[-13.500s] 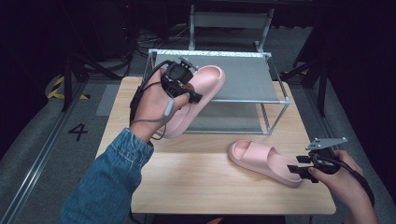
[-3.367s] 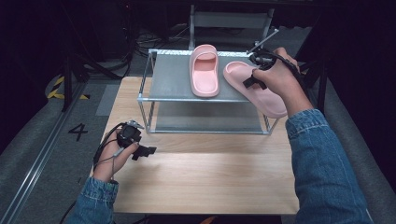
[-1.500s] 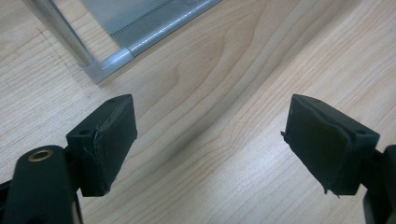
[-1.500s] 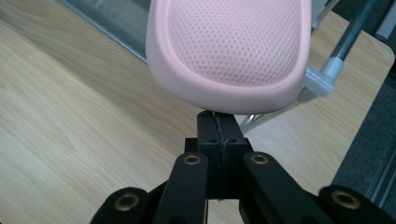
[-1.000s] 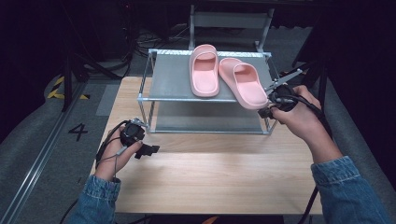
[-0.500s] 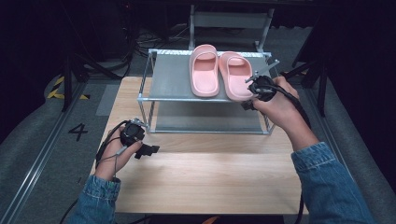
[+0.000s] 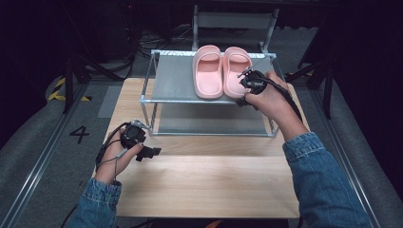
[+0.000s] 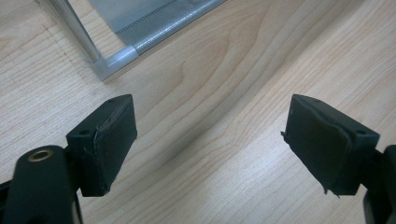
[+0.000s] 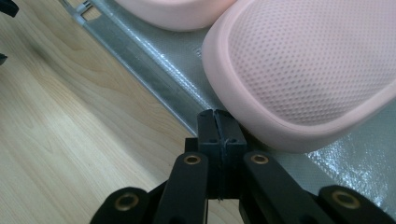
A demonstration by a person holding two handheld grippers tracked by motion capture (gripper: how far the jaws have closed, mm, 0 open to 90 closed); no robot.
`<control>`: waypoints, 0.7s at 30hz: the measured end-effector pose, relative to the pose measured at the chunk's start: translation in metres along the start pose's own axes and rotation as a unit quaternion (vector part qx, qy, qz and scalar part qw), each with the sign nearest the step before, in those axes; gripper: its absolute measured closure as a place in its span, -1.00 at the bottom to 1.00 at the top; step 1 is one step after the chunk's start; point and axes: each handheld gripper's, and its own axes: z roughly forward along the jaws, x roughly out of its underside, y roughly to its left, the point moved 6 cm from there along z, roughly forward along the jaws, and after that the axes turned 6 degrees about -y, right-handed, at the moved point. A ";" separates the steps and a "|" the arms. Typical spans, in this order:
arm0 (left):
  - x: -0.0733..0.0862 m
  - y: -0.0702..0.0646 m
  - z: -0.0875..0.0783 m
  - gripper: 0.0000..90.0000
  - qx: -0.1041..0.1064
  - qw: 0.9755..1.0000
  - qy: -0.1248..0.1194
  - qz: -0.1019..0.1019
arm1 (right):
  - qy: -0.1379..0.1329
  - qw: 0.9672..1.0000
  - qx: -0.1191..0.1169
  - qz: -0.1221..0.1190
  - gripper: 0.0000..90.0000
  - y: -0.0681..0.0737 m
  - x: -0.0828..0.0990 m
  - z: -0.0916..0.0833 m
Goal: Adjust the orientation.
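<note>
Two pink foam slippers lie side by side at the rack's [image 7: 177, 78] top-shelf back right. The right slipper [image 7: 236, 71] has a rounded, dimpled heel beside the left slipper [image 7: 208, 70]. Right gripper [image 9: 216, 122]: jaws pressed together, empty, tips at that heel by the shelf's front edge. Left gripper [image 8: 210, 140]: jaws wide apart, empty, over wood-grain tabletop [image 7: 209, 185] nr rack's front-left corner post.

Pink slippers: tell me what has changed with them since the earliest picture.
Both pink slippers went from below to the shelf top: the left slipper, once carried by the left hand-held gripper, and the right slipper, once on the table. The right hand-held gripper, jaws shut, has nudged the right slipper beside its mate. The rack stayed put; the left gripper rests open.
</note>
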 end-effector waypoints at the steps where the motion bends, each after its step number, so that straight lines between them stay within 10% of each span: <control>1: 0.000 0.000 0.000 -0.61 0.000 1.000 0.000 -0.001 | 0.004 1.000 0.000 0.001 1.00 -0.001 0.000 0.001; 11: -0.001 -0.001 0.002 -0.61 0.004 1.000 0.005 0.001 | 0.010 1.000 -0.006 0.009 0.94 0.001 0.001 0.004; 21: -0.004 -0.005 0.005 -0.61 0.007 1.000 0.006 0.008 | -0.060 0.998 -0.009 0.021 0.46 0.005 0.017 -0.023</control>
